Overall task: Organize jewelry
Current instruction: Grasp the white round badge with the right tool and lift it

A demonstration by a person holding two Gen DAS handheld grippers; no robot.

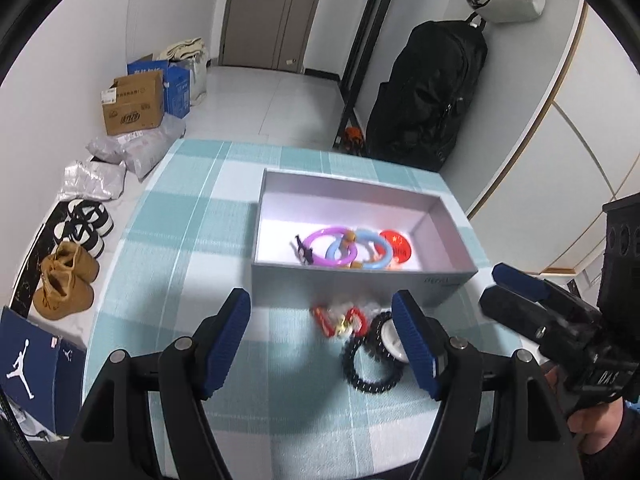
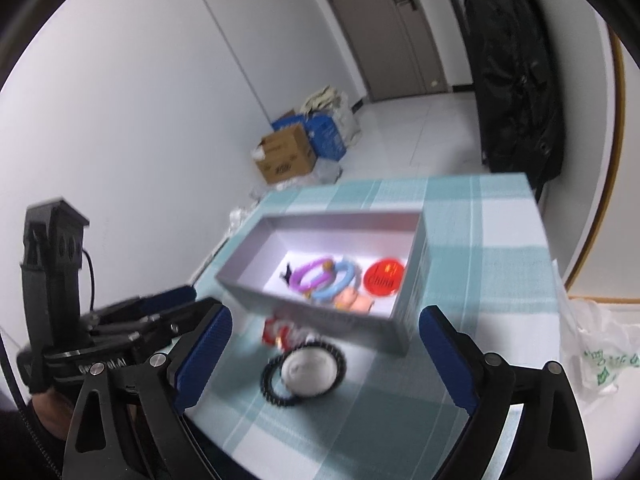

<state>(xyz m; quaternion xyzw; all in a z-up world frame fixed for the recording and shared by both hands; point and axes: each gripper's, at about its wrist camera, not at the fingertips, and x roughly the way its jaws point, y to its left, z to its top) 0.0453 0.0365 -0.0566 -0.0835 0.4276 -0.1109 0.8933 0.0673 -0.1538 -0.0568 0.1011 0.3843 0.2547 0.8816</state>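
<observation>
Reaching for loose pieces | black band [image 1: 370,364] and red trinket [image 1: 340,320] on cloth [image 1: 168,264], just before box [image 1: 360,284] | band likely light, springy: pinch one side of ring | left gripper [image 1: 322,340] and right gripper [image 2: 326,354] both agape, empty

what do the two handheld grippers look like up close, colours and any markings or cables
Both are black plastic with silver rivets and ribbed blue finger pads: left gripper, right gripper. The right gripper's body carries white lettering, too blurred to read. A black cable runs from the left one's boxy upper housing. A dark sleeve shows at the left wrist.
</observation>
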